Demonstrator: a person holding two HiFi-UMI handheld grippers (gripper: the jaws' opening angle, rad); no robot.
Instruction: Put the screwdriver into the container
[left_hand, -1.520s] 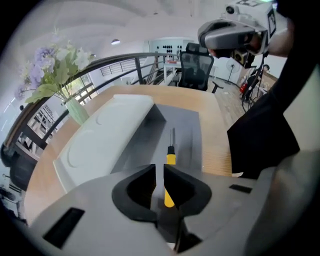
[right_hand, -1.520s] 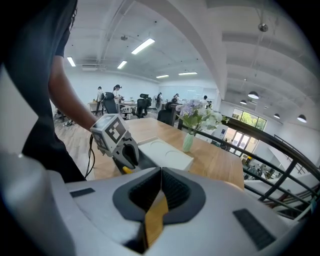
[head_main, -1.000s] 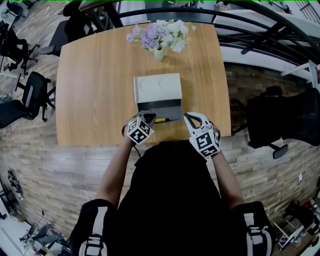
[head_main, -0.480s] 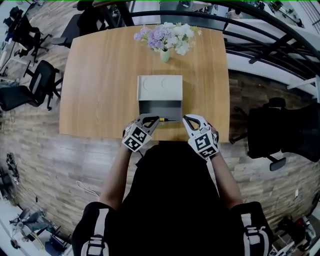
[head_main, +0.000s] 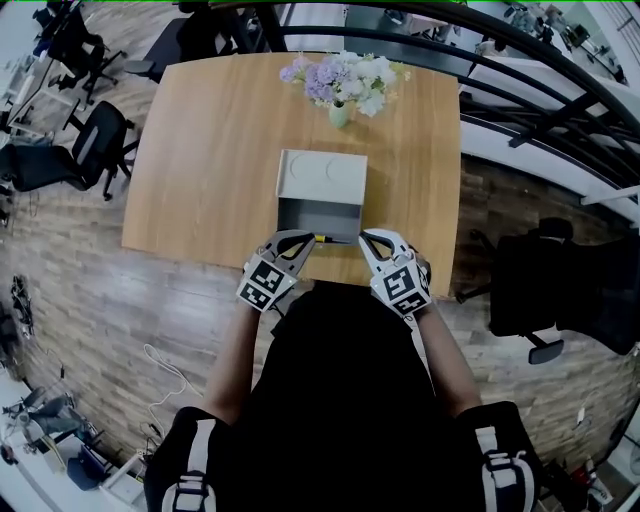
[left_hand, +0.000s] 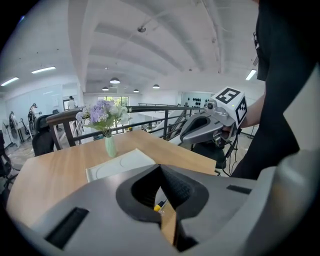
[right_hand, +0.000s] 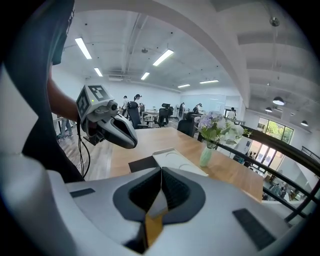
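The slim yellow-handled screwdriver (head_main: 322, 238) lies where it lay a second ago, at the desk's near edge, against the near side of the grey rectangular container (head_main: 320, 175); whether just inside or outside it I cannot tell. Only its yellow handle and a dark tip show. The left hand-held gripper (head_main: 303, 240) still hangs just left of it, jaws pressed together on nothing. The right hand-held gripper (head_main: 367, 240), just right of it, is likewise closed and empty. A vase of pale flowers (head_main: 340, 85) stands at the wooden desk's (head_main: 200, 150) far edge
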